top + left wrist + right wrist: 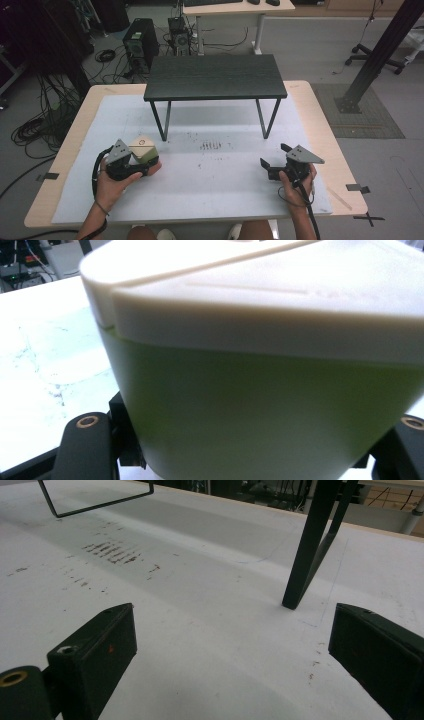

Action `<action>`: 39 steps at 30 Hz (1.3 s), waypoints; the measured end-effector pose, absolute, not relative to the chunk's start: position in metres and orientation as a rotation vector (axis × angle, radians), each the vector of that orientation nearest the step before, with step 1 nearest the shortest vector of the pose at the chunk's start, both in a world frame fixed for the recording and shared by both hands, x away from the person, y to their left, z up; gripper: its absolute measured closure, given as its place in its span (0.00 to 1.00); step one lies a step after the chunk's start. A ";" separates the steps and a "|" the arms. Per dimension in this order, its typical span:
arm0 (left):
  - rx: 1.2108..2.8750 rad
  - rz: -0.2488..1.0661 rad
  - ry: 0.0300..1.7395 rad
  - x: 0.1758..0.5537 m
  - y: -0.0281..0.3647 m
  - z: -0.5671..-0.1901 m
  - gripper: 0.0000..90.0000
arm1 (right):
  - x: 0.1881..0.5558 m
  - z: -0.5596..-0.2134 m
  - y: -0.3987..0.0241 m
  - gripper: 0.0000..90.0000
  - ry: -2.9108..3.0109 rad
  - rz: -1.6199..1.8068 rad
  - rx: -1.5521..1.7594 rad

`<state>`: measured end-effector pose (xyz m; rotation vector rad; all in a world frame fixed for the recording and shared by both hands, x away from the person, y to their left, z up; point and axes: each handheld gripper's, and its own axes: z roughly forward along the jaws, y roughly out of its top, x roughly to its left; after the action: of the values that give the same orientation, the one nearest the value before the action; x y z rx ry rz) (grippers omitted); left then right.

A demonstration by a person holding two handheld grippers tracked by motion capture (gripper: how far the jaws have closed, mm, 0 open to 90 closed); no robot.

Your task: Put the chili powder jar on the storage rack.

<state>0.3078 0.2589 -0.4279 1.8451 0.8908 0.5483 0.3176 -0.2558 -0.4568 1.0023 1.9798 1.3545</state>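
Starting at the left edge of the tabletop: the left gripper is sitting low over the white mat, well in from that edge and nearer the front edge than the back one. It is pinching a green container with a cream lid, the person's left hand wrapping the gripper's body from behind. In the left gripper view the container is looming right up against the camera, its green wall sitting squarely between the two black jaws, with the lid capping it above them. The container is riding upright or nearly so, lid upward, at the far tip of the gripper, toward the middle of the tabletop.

Moving across the middle, a small dark table is standing on the mat toward the back edge, its thin legs planted on the white surface, and a patch of dark scuff marks is lying just in front of it.

Over on the right, the right gripper is resting near the front right corner, held by the right hand. Its jaws are standing spread wide with nothing between them, pointing toward the middle. In the right gripper view, bare mat is showing between them, and one leg of the small table is standing just beyond.
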 end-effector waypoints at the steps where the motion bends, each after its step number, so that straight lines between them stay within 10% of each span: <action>1: 1.843 0.547 0.889 0.308 0.259 -0.427 0.32 | 0.318 -0.457 -0.256 0.06 1.981 1.355 1.003; 39: 1.862 0.555 0.673 0.306 0.240 -0.309 0.32 | 0.317 -0.456 -0.256 0.06 1.977 1.366 0.993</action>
<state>0.3062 0.2398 -0.3095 1.8622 0.6731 0.5551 0.3173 -0.2562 -0.4562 0.9933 1.9765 1.3665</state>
